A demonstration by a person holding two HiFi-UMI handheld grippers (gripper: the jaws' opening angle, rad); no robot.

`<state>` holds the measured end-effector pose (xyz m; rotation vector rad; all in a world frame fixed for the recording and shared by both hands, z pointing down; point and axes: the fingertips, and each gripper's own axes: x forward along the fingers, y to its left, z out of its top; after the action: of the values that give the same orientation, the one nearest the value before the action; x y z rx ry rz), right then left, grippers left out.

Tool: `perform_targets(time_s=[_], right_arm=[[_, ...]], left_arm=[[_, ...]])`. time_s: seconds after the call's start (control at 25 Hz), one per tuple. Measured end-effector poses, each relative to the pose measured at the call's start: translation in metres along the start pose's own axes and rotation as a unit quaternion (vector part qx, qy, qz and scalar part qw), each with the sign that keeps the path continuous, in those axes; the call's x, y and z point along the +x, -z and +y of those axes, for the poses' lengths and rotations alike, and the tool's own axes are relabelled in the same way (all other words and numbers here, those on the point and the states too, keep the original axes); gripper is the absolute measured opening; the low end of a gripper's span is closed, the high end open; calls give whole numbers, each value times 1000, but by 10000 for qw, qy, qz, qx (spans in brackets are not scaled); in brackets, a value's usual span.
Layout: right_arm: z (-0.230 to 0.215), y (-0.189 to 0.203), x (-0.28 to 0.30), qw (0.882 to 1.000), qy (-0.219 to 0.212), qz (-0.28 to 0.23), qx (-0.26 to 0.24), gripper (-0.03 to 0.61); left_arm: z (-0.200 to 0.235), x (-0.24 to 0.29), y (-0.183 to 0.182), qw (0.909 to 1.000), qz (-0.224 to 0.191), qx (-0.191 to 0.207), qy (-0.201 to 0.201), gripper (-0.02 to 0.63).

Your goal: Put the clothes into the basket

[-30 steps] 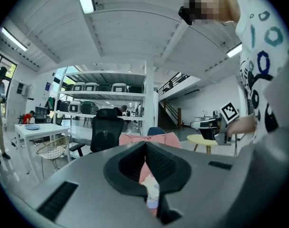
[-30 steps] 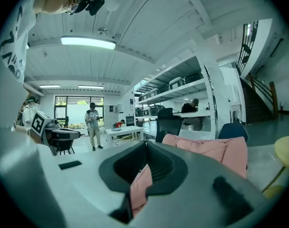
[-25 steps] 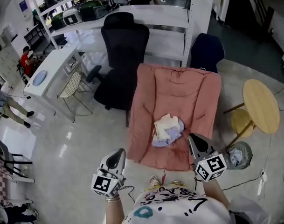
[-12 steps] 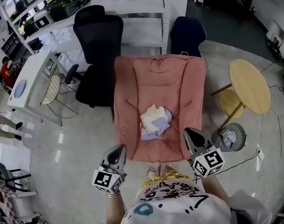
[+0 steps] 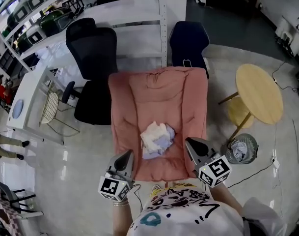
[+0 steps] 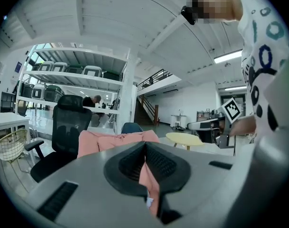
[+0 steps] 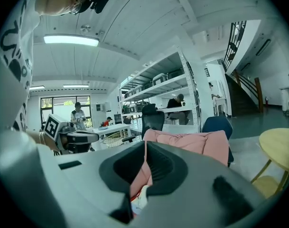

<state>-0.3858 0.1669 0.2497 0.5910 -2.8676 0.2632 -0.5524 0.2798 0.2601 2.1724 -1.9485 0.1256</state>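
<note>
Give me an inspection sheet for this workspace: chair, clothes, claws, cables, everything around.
Surface: pink lounge chair, bare around the pile.
Job's things: clothes pile on the seat; round wire basket on the floor beside the wooden table.
Clutter: nothing seen.
Grippers: left claw and right claw shut, empty, short of the pile.
Cables: black cable on the floor near the basket.
Surroundings: black office chair, navy chair, white desk, shelving.

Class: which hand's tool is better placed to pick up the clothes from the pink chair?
Right, narrowly. The right tool sits level with the clothes pile, its tip beside it; the left tool is further back, off the pile's corner. Both are shut and need opening.
</note>
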Motion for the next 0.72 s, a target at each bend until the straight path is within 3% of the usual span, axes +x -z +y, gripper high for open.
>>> perform_targets(time_s=[0.28,0.52,0.72], right_arm=[[-40,-7,10,9998,-193,-49,-1,29],[-52,1,21,9975,-660,112,-235,29],[-65,11,34,9975,-631,273,-128,29]], left_arm=[[-6,53,3,9998,178,47,43,14],[-7,89,11,9994,325,-101,85,14],[2,107,12,9981,572,138,193,14]])
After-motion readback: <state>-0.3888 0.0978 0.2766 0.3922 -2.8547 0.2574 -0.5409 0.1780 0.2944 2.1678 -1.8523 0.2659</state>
